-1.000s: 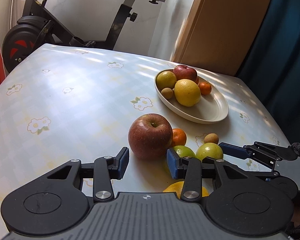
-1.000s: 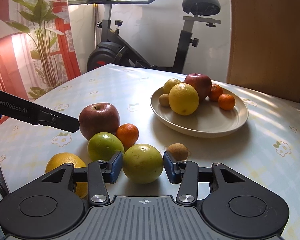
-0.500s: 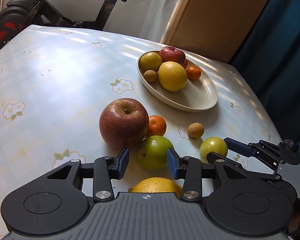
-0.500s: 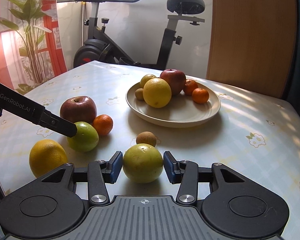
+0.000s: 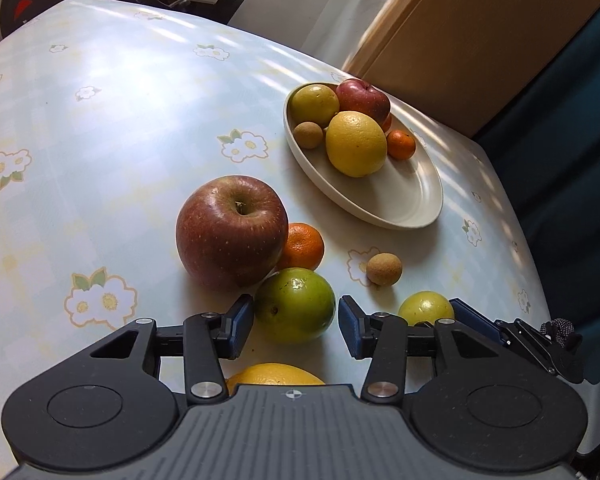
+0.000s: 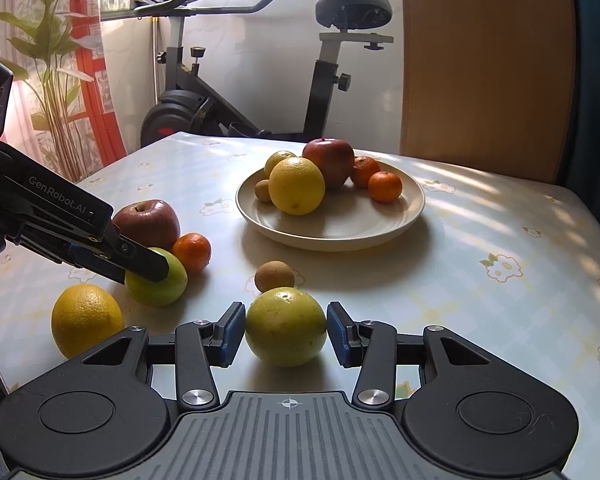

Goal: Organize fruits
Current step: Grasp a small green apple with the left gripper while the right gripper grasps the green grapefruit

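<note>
My left gripper (image 5: 296, 328) straddles a green fruit (image 5: 296, 304) on the table. Its jaws are opening and the right pad stands clear of the skin. In the right wrist view one left finger (image 6: 140, 260) lies across that green fruit (image 6: 156, 284). My right gripper (image 6: 286, 334) is shut on a yellow-green fruit (image 6: 286, 332), low over the table. Nearby lie a red apple (image 5: 230, 232), a tangerine (image 5: 302, 246), a small brown fruit (image 5: 384, 268) and a big yellow orange (image 6: 86, 320). The cream plate (image 6: 332, 240) holds several fruits.
The table's right edge (image 5: 536, 280) runs close to a dark curtain (image 5: 580, 160). A wooden panel (image 6: 480, 60) and an exercise bike (image 6: 260, 80) stand behind the table, a plant (image 6: 48, 60) at the left. Bare flowered cloth (image 5: 100, 120) lies left of the plate.
My left gripper swung from the red apple down to the green fruit, and its jaws widened around it. The right gripper drew the yellow-green fruit away from the green one.
</note>
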Available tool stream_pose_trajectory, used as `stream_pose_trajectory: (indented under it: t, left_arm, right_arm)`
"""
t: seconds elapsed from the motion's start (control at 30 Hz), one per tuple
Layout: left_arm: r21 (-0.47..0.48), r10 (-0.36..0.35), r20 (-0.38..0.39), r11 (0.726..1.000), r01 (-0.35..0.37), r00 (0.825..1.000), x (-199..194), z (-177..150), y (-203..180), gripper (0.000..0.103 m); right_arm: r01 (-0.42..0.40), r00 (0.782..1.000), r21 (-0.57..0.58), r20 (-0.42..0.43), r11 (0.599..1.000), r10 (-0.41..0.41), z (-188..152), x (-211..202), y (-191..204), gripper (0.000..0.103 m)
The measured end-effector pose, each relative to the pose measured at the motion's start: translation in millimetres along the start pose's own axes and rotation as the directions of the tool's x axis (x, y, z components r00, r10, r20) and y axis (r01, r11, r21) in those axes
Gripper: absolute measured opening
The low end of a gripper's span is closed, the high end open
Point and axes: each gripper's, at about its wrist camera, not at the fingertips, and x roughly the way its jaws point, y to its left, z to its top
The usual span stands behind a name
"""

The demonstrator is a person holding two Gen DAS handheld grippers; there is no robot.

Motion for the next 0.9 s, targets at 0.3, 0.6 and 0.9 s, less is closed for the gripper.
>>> stream_pose_trajectory:
  t: [0.3, 0.6, 0.9]
  left_arm:
    - [-0.031, -0.013, -0.018, 0.999, 0.013, 1.000, 12.0, -1.1, 4.0, 0.051]
    - [0.037, 0.014, 0.005, 0.999, -0.014, 1.000, 7.2, -6.2, -1.8, 0.051]
    - [0.045, 0.016, 0.036, 0.999, -0.018, 0.999, -0.7, -11.2, 6.1, 0.051]
  right_arm:
    - [-0.002, 1.000, 0.009, 0.004, 1.000, 0.002, -0.8, -0.1, -0.9, 0.041]
    - [0.002, 1.000, 0.027, 0.012, 1.000, -0.003, -2.6, 0.1, -1.8, 0.042]
    - [-0.035, 0.999, 0.122, 0.019, 0.992, 0.033, -7.0, 6.3, -10.9, 0.043]
